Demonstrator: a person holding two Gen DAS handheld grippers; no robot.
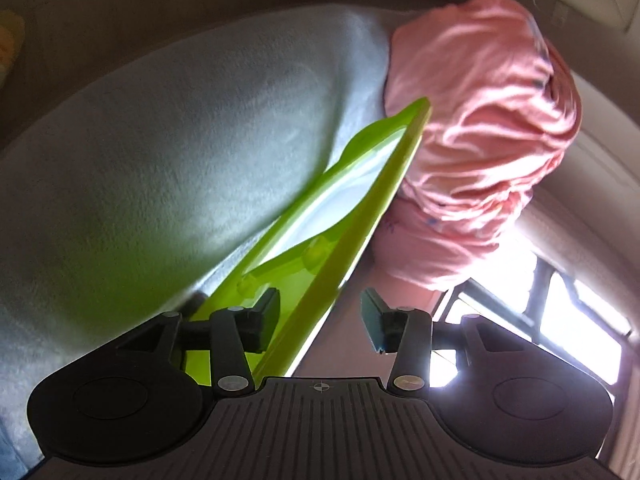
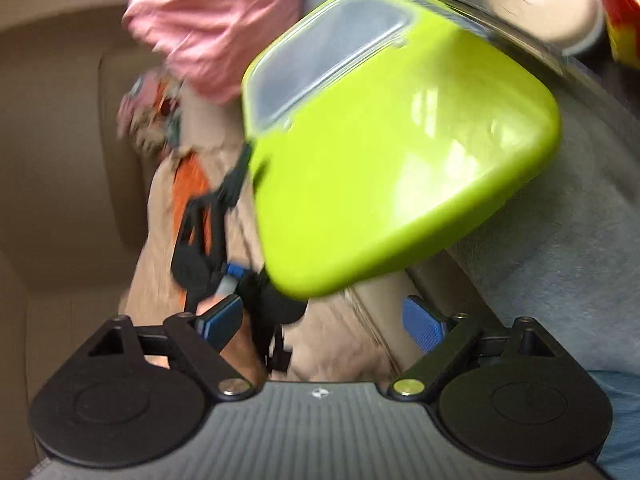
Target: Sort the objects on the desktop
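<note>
The green box (image 2: 400,140), clear lid on, is up in the air beside the grey cloth table (image 1: 160,140). The left gripper (image 1: 320,320) looks wide, the box edge between its fingers, though blur hides any real pinch. The right gripper (image 2: 324,320) hangs wide, empty. Judged mid-carry; next it needs a clear spot

A grey felt-like cloth (image 1: 168,152) covers the surface, its edge curving against a brown floor (image 1: 120,8); a person in a pink top (image 1: 476,128) stands at its far side, the garment creased in folds; bright window panes (image 1: 560,320) with dark frames glare at the lower right; a blurred pale round container (image 2: 544,4) sits on the cloth, a red and yellow packet (image 2: 620,20) beside it.
</note>
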